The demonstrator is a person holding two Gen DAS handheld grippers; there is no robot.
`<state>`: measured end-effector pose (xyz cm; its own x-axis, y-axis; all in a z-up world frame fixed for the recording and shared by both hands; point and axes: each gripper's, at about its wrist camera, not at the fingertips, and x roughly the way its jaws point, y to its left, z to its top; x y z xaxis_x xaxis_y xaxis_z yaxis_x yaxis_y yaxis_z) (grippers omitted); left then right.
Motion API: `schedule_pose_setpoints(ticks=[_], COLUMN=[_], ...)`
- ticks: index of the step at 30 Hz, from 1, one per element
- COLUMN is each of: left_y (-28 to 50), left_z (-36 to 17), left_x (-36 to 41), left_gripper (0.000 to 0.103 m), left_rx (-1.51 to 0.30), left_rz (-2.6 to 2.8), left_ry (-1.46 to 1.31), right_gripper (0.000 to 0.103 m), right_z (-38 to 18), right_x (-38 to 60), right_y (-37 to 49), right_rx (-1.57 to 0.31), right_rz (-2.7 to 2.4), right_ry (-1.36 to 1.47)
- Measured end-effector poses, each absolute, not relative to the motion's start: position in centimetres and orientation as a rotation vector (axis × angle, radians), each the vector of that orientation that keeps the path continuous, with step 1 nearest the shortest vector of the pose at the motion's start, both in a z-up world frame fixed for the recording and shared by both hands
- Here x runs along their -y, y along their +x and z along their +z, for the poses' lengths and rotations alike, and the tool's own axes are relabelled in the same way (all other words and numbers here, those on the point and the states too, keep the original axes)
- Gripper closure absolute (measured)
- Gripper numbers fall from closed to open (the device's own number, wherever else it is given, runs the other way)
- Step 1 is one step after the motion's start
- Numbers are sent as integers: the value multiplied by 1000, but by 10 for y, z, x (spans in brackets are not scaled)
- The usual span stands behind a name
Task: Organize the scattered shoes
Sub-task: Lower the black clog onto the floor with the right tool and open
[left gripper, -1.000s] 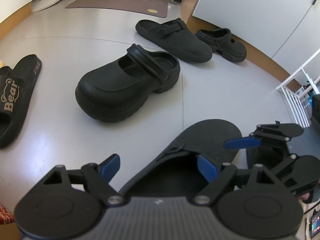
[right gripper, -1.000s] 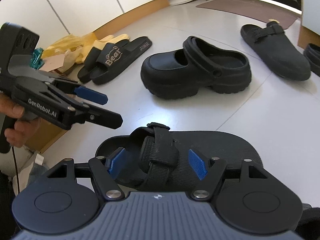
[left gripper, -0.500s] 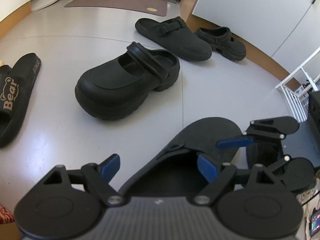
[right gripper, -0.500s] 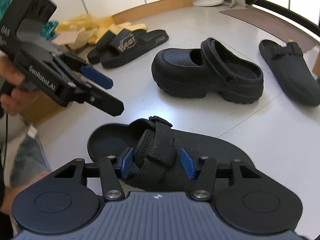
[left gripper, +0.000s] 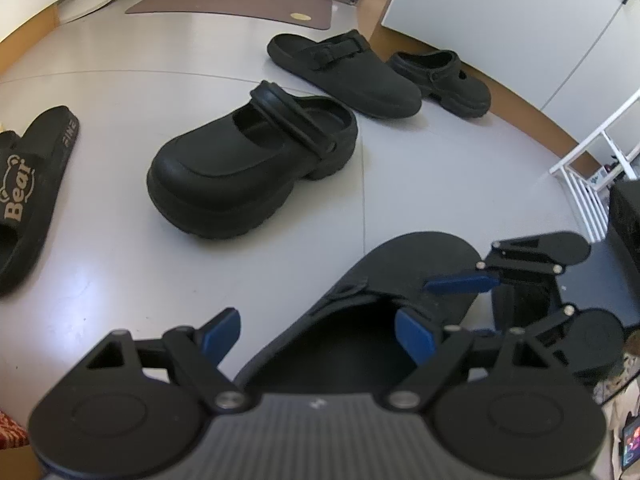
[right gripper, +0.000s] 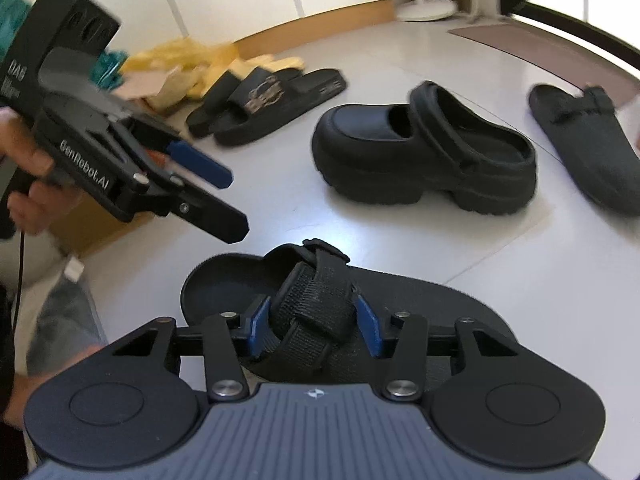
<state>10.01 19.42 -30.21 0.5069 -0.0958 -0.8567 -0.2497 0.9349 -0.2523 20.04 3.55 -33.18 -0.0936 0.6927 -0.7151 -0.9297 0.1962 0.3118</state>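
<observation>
Right wrist view: the black strap sandal [right gripper: 332,312] lies flat on the pale floor [right gripper: 520,280], directly under the right gripper [right gripper: 310,326].
Right gripper jaws: they have just been closing, and the two blue pads now stand on either side of the sandal's woven strap [right gripper: 320,296], right at its edges; whether they press it I cannot tell for sure, though they look to be touching.
Left gripper: seen from the right wrist, the left gripper [right gripper: 216,196] hangs above and to the left of the sandal's rounded end, clear of it, held in a person's hand [right gripper: 28,184].
Left gripper jaws: spread wide, grasping nothing; in the left wrist view the left pad [left gripper: 220,330] is over bare floor and the right pad over the sandal.
Chunky black clog [right gripper: 428,160]: beyond the sandal, well apart from it, upright on its thick sole.
Flat black buckle clog [left gripper: 344,72]: beyond the sandal, past the chunky clog.
Small black clog [left gripper: 444,76]: just beside the buckle clog, against the wall base.
Bear slides [right gripper: 264,100]: a pair side by side, far to the left beyond the sandal, with yellow and teal clutter behind them.
</observation>
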Motion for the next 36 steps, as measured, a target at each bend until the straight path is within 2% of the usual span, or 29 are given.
schedule_pose_setpoints(ticks=[5,14,24,36], left_y=[99,98,96,103], left_z=[-302,-302,-303,-301], left_x=[-195,-197,-199,-188], left_gripper=[17,17,17,17], left_rx=[-1039,-1032,-1036,-1036], left_rz=[97,101,104,84], left_ry=[-370,-375,-375,-360], right_gripper=[54,54,54,54], right_z=[-328,-327,-327,-319], right_x=[-38,-33,-12,8], right_y=[196,208,215,216], right_rx=[-1014,-1208,-1259,-1209], right_rz=[1296,969,778,744], right_ry=[-269,7,196,244])
